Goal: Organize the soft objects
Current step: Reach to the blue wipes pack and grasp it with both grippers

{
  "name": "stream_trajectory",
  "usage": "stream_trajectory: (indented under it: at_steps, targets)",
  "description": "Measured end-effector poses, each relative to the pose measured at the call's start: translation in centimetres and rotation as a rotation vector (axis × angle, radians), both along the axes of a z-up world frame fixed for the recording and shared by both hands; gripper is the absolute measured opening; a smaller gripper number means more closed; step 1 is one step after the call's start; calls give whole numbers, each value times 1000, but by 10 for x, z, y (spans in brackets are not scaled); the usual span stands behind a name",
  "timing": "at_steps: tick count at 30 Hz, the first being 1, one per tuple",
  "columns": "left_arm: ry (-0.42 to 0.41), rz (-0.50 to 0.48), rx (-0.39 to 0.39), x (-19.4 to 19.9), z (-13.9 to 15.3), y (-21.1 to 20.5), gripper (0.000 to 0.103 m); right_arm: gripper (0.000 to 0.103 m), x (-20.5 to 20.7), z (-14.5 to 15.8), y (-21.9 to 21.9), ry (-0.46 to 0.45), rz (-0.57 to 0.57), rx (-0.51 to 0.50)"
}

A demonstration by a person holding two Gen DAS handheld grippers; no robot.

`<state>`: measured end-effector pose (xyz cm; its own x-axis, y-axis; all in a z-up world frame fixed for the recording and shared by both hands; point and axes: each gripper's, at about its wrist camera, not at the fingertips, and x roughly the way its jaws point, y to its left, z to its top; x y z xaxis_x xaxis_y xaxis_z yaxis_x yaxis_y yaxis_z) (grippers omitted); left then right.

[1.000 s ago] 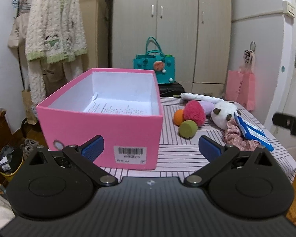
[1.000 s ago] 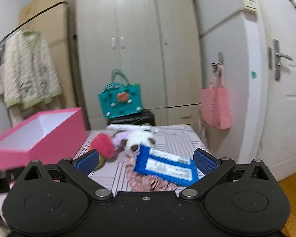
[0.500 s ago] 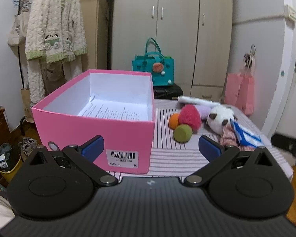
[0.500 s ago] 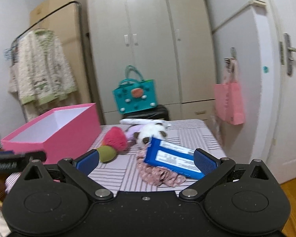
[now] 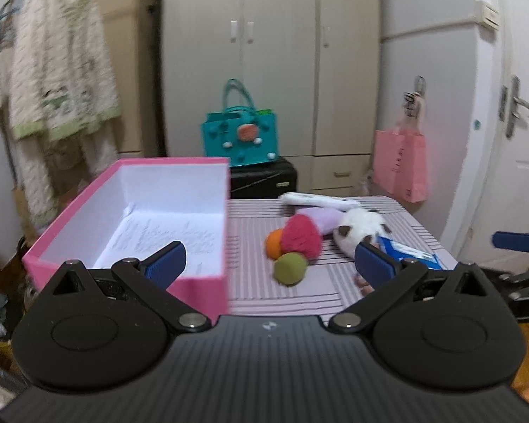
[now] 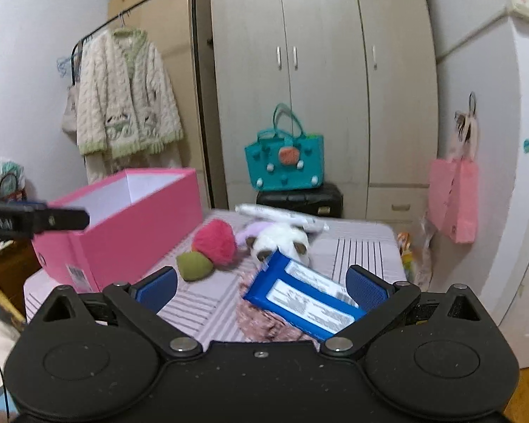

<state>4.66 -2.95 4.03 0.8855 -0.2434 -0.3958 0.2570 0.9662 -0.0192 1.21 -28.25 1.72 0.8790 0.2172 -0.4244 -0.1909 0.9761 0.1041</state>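
A striped desk [image 5: 285, 296] carries an open pink box [image 5: 137, 211] at the left of the frame, with only a printed sheet inside. To its right, at the centre, lies a cluster of soft things: a green ball [image 5: 291, 268] touching a red pom-pom [image 5: 301, 237], an orange ball [image 5: 273, 244] behind them, and a white plush toy [image 5: 361, 228] further right. A blue packet [image 6: 305, 298] rests on pink floral cloth [image 6: 264, 320] at lower centre of the right wrist view. The left gripper [image 5: 269, 264] and right gripper [image 6: 261, 287] both hover with jaws spread wide, holding nothing.
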Motion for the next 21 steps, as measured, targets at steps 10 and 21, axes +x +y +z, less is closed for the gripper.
stream_trajectory:
  at_steps: [10,21]
  targets:
    - [69,-194,-1,38,-5,-64,103,103,38,-30,-46,133,25,91]
    - [169,-256,-32,84,-35,-101,100,77,78,-61,-77,293,6,199]
